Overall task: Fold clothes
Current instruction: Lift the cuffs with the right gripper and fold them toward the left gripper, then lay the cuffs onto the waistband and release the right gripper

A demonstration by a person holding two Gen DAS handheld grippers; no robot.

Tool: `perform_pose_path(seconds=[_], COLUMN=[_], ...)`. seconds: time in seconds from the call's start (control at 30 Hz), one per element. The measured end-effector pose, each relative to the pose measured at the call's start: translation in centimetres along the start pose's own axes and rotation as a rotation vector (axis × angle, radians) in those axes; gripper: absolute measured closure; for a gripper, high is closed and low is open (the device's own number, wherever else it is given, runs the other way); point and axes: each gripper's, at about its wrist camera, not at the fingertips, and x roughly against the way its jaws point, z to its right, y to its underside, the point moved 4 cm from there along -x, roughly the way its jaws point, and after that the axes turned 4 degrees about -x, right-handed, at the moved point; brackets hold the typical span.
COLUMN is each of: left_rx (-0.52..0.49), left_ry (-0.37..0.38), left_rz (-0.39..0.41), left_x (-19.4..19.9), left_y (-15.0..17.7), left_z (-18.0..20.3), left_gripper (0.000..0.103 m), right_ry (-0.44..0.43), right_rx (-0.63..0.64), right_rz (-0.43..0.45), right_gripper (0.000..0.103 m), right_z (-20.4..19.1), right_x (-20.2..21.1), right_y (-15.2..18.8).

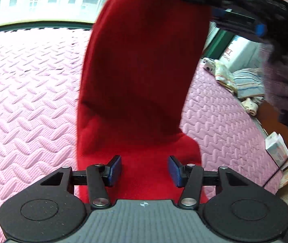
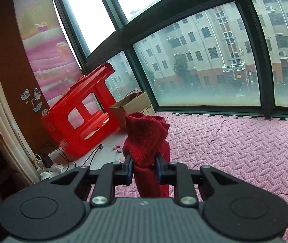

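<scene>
Above pink foam mat [image 1: 22,93]: right gripper [image 2: 144,163] clamped on red garment [image 1: 136,77]; left gripper [image 1: 145,169] jaws apart, best pinching the lower hem squarely

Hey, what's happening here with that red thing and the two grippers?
A person is folding clothes with two hand-held grippers. The right hand-held gripper is clamped on a bunched end of a red knit garment, holding it up above the pink foam mat. The left hand-held gripper sits open over the garment's lower part, gripping nothing.
</scene>
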Motion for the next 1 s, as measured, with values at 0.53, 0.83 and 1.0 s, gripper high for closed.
perform_pose_path(seconds=[0.53,0.83,1.0], left_rx=[0.117,0.206,0.215], left_ry=[-0.152,-0.208,-0.204], left_rz=[0.142,0.187,0.205], left_x=[5.8,9.9,11.5], left_y=[0.3,4.2,5.5], left_z=[-4.9,-6.4,-5.5], left_gripper=[0.049,0.049,0.049], right_ry=[-0.063,-0.143,-0.159], right_rx=[0.191,0.371,0.393], right_rz=[-0.023,-0.138,-0.251], right_gripper=[0.083,0.078,0.070], right_z=[-9.3,-13.3,-14.1], right_x=[5.7,6.9,7.3], right_y=[6.8,14.7,18.1])
